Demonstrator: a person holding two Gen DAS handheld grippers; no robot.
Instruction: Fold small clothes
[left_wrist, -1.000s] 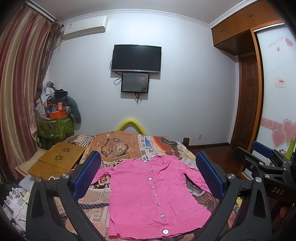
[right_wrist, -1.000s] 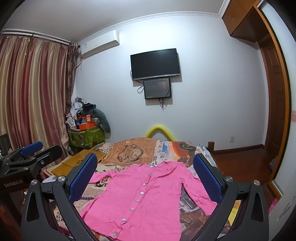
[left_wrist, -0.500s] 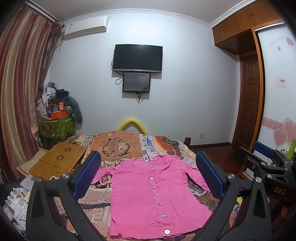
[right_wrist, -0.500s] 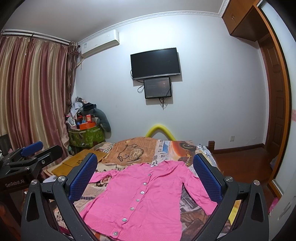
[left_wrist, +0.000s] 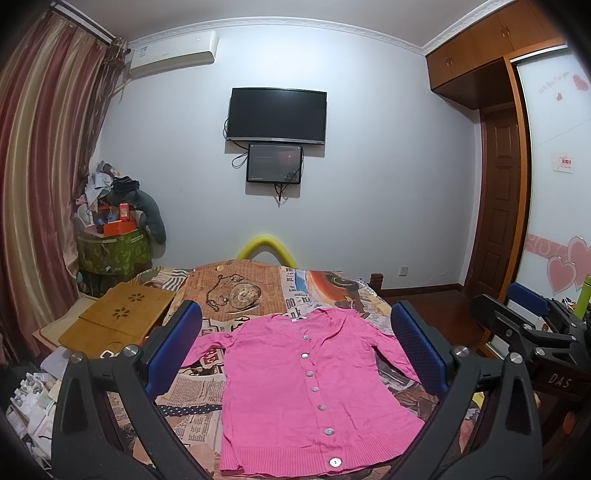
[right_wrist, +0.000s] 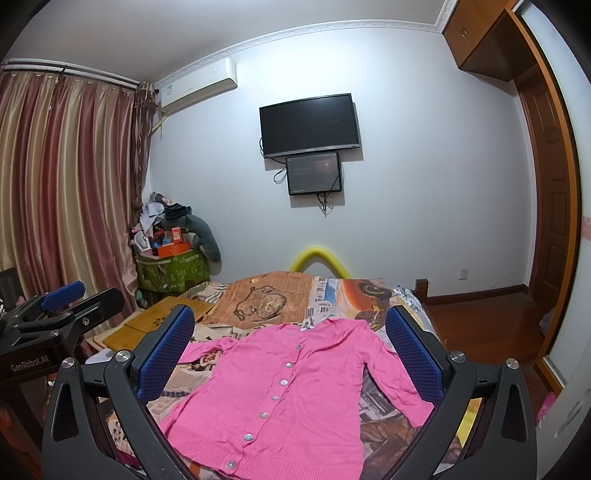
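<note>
A pink buttoned cardigan (left_wrist: 295, 387) lies flat and face up on the bed, sleeves spread out to both sides; it also shows in the right wrist view (right_wrist: 291, 391). My left gripper (left_wrist: 295, 347) is open and empty, held above the near end of the cardigan. My right gripper (right_wrist: 290, 350) is open and empty, likewise above the cardigan's hem. In the left wrist view the right gripper (left_wrist: 532, 332) shows at the right edge. In the right wrist view the left gripper (right_wrist: 55, 314) shows at the left edge.
The bed has a newspaper-print cover (left_wrist: 207, 410). A wooden lap table (left_wrist: 118, 321) lies at the bed's left. A green bin piled with clutter (left_wrist: 114, 251) stands by the curtain. A TV (left_wrist: 277, 114) hangs on the far wall. A wooden door (right_wrist: 554, 221) is at the right.
Both grippers have barely shifted; the views have drifted slightly. The cardigan lies as before.
</note>
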